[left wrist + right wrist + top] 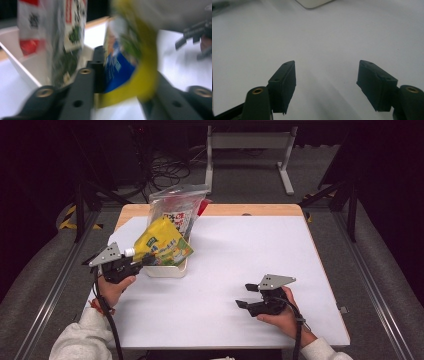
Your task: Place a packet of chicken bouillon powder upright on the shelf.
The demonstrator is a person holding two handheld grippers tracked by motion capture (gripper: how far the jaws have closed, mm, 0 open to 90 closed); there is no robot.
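Holding a yellow pouch with the left gripper, jaws pinching its lower edge near the white cap, as seen in the left gripper view where the pouch sits between the two black jaws. Hanging tilted over the white bin at the left part of the table, with a clear bag already standing inside, at the far side. Judging the step as placing the pouch into the bin in front of that bag. To do it well: better to lower slowly and turn the pouch more upright, so the bottom enters the free space and does not catch on the near rim. Important to avoid pushing the bag, because it looks light and could tip out backward. Good to release only when the pouch rests on the bin floor or leans on the bag; otherwise probably falling over the rim. Resting low over the table at the right, well apart from the bin, the right gripper with jaws spread and nothing between them; could steady the bin if sliding.
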